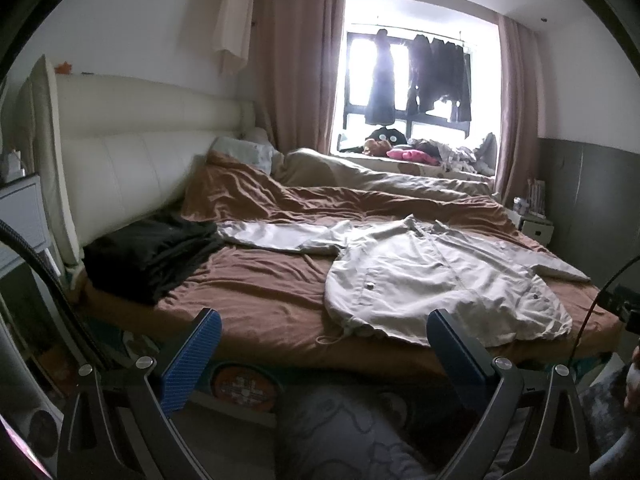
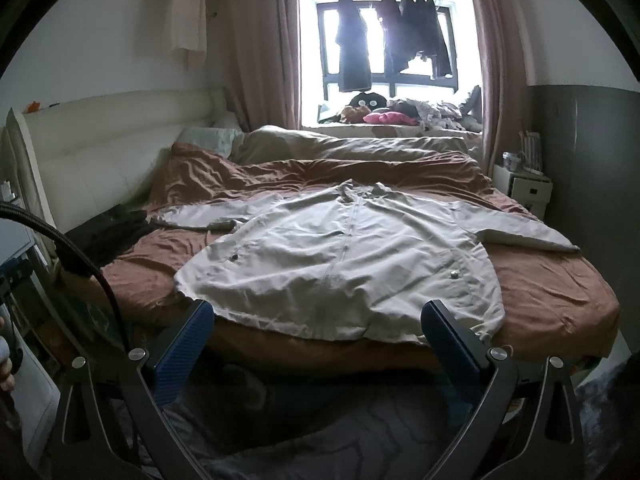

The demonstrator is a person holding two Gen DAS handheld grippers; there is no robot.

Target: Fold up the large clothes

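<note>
A pale jacket (image 2: 340, 260) lies flat on the bed (image 2: 560, 292), its hem partly hidden behind both grippers (image 1: 324, 344) (image 2: 318, 332), whose jaws gape wide, empty.

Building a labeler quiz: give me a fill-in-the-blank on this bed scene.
1. The beige jacket lies spread on the ____ sheet.
2. Both sets of tongs, left and right, are ____.
3. The folded dark clothes sit beside the jacket's ____.
4. More clothes hang at the ____.

Missing: brown; open; sleeve; window
</note>
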